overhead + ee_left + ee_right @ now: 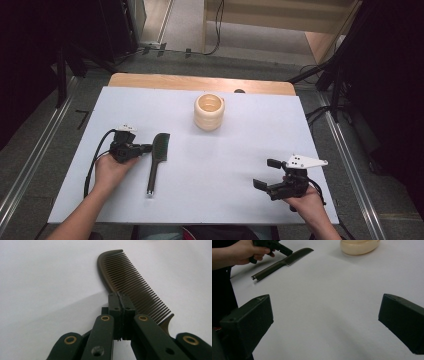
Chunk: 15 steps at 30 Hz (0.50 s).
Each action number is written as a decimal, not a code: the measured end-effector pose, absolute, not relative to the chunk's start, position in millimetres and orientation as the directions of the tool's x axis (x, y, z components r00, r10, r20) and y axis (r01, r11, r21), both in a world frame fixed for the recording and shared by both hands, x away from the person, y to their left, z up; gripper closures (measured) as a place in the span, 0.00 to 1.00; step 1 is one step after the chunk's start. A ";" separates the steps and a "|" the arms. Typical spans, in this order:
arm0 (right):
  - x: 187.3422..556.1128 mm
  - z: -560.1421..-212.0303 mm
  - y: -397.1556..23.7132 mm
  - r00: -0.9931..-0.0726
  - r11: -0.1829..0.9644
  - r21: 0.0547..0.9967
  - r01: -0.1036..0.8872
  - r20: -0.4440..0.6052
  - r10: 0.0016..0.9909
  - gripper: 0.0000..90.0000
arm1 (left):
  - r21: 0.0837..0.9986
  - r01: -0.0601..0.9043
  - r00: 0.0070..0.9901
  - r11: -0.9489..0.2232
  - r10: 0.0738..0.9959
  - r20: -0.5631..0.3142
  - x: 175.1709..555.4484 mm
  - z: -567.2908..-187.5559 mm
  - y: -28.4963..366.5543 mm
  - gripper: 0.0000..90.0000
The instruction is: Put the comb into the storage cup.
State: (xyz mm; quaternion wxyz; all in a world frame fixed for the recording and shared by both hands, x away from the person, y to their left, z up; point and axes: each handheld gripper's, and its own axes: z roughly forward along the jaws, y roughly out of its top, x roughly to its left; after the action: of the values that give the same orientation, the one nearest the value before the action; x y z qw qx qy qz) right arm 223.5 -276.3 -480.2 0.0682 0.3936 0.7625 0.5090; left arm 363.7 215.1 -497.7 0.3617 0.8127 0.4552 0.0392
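A dark comb (pixel 157 155) with fine teeth and a long slim handle lies flat on the white table (pixel 215 200), left of centre. The left claw (pixel 148 148) is pressed together, its tips at the comb's spine. The right claw (pixel 267 173) stands wide apart, holding nothing.

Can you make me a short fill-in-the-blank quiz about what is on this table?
1. The left hand-held gripper has its jaws ____, tip beside the comb.
2. The right hand-held gripper has its jaws ____.
3. The comb's teeth end points toward the cream-coloured ____ at the table's far side.
Missing words: shut; open; cup
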 end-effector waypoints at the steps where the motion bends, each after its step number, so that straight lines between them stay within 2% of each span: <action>1: 223.5 -480.2 -276.3 -0.681 0.173 0.830 0.531 0.296 0.670 0.00 | 0.625 0.708 0.586 -0.329 0.767 -0.261 364.4 -497.8 213.3 1.00; 15: 224.2 -480.6 -276.0 -0.680 0.175 0.827 0.534 0.297 0.671 0.00 | 0.634 0.691 0.614 -0.347 0.746 -0.260 371.6 -499.8 198.1 1.00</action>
State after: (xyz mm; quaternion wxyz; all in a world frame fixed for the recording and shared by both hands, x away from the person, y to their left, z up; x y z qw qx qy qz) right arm 224.2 -276.0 -480.6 0.0677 0.3945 0.7634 0.5070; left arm 371.6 198.1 -499.8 0.3668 0.8199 0.4379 0.0375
